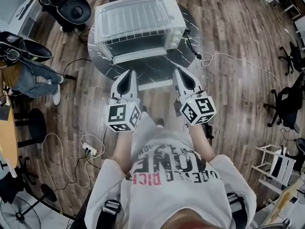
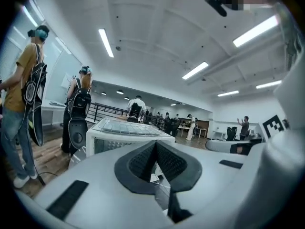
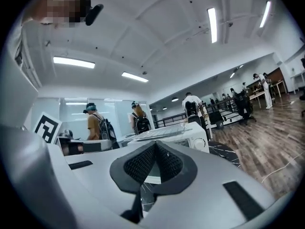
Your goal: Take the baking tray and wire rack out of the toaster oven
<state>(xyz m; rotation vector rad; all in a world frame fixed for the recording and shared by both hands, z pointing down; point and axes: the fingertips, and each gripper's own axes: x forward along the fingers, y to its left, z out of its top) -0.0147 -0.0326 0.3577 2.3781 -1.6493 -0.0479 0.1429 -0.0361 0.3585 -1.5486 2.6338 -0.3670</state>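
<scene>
A brown wooden plank floor (image 1: 238, 32) fills the head view; on it, in the upper middle of the frame, stands a round dark marble-patterned counter (image 1: 162, 73); a white box-shaped toaster oven (image 1: 177, 30) sits on the counter's upper part, its front turned toward the bottom of the frame. A person in a white printed T-shirt (image 1: 167, 175) takes up the lower middle, both forearms reaching up-frame. Across the oven's top lies a metal wire rack (image 1: 136, 15), also seen as a grid on the oven's roof in the left gripper view; the baking tray cannot be made out for certain.

The left hand-held gripper (image 1: 128, 78) lies left of centre and the right hand-held gripper (image 1: 183, 78) right of centre, each with a marker cube at its rear; both point up-frame over the counter's near edge, just short of the oven and apart from it; in each gripper's own view the two ribbed black pads meet in a closed wedge with nothing between them. A pale flat strip (image 1: 155, 85) lies on the counter between the two tips; what it is cannot be told.

A black office chair (image 1: 71, 6) stands at upper left; a white power strip (image 1: 90, 149) with black cables lies on the floor at lower left.
</scene>
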